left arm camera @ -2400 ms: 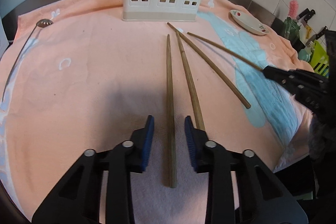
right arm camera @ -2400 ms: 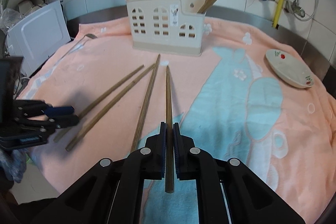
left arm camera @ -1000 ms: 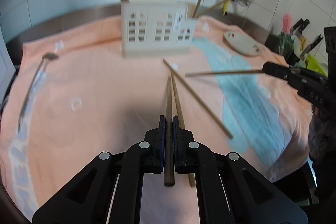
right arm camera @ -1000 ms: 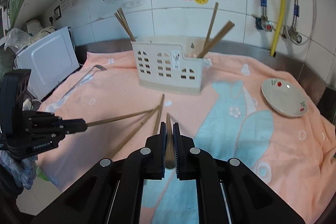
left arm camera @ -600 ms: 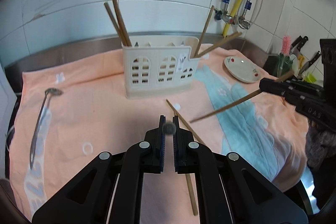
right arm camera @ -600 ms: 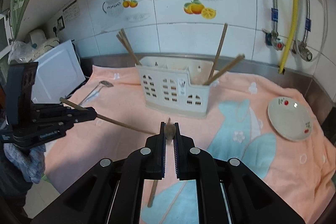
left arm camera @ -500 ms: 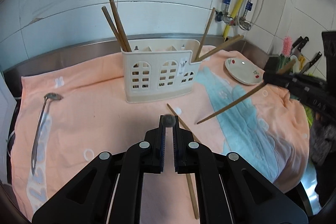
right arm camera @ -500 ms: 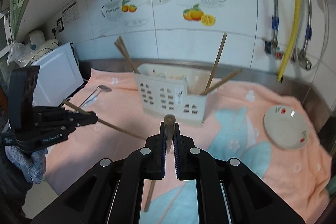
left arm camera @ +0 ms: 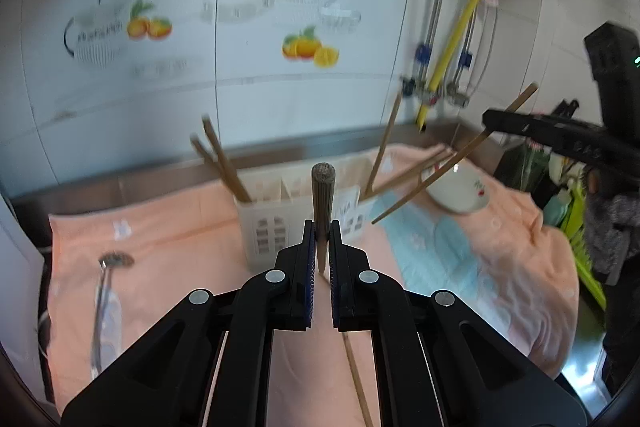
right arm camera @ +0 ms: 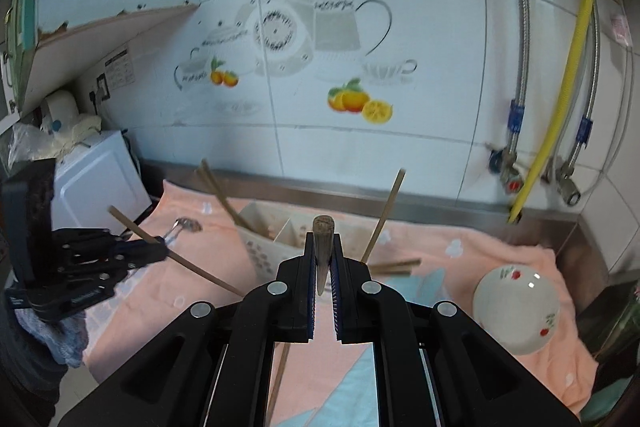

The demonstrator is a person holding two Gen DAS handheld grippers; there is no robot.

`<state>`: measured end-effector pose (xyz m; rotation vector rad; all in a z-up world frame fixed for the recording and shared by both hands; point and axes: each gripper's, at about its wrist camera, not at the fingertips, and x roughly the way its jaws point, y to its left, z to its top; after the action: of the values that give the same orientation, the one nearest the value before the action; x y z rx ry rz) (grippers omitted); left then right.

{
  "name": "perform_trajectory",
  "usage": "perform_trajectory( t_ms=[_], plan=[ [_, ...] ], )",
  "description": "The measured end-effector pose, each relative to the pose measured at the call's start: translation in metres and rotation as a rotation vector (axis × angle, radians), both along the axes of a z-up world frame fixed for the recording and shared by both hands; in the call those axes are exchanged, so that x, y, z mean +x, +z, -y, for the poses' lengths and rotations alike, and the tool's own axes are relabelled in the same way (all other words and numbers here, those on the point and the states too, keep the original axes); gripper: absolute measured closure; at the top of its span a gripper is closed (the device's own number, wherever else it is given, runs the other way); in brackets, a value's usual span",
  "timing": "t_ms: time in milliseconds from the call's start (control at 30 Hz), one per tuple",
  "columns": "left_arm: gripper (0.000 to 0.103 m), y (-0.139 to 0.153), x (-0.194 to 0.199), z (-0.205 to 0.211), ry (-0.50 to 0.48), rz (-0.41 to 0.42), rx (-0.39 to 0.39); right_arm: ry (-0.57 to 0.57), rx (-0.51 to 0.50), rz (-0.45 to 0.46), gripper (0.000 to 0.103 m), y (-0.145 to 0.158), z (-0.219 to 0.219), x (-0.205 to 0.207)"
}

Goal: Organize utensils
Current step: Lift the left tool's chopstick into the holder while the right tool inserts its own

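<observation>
Your left gripper clamps one chopstick, your right gripper another (both raised), in front of the cream utensil holder on the towel.

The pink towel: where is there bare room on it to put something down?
On the towel, the widest bare patch lies between the ladle and the utensil holder. Another lies on the blue print between the holder and the small plate. Right in front of the holder it is crowded: loose chopsticks lie there.
</observation>
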<state>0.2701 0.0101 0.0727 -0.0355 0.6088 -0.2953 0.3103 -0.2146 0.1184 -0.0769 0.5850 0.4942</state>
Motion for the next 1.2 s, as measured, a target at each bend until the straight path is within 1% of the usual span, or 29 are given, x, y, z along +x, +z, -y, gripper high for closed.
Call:
perform_trajectory(
  t_ms=[100, 267, 367, 433, 600, 700, 933, 1200],
  plan=[
    [0.098, 0.024, 0.000, -0.002, 0.007, 0.048, 0.001, -0.015, 0.001, 0.015, 0.097, 0.009, 0.002, 0.009],
    [0.098, 0.060, 0.004, -0.007, 0.022, 0.124, -0.011, -0.039, 0.002, 0.024, 0.097, 0.014, 0.000, 0.024],
    [0.098, 0.071, 0.012, -0.011, 0.054, 0.153, -0.003, -0.043, 0.003, 0.013, 0.097, 0.011, -0.005, 0.036],
    [0.098, 0.073, 0.021, -0.017, 0.074, 0.155, -0.016, -0.041, 0.004, -0.001, 0.097, 0.007, -0.009, 0.043],
    [0.098, 0.070, 0.040, -0.023, 0.105, 0.158, -0.023, -0.041, -0.016, -0.034, 0.097, -0.007, -0.017, 0.057],
    [0.098, 0.063, 0.051, -0.025, 0.117, 0.141, -0.025, -0.045, -0.015, -0.060, 0.097, -0.018, -0.017, 0.065],
    [0.098, 0.034, 0.078, -0.025, 0.126, 0.055, -0.014, -0.047, -0.012, -0.116, 0.097, -0.040, -0.019, 0.080],
    [0.098, 0.007, 0.096, -0.021, 0.127, -0.026, 0.002, -0.056, -0.013, -0.148, 0.097, -0.056, -0.019, 0.090]
  ],
)
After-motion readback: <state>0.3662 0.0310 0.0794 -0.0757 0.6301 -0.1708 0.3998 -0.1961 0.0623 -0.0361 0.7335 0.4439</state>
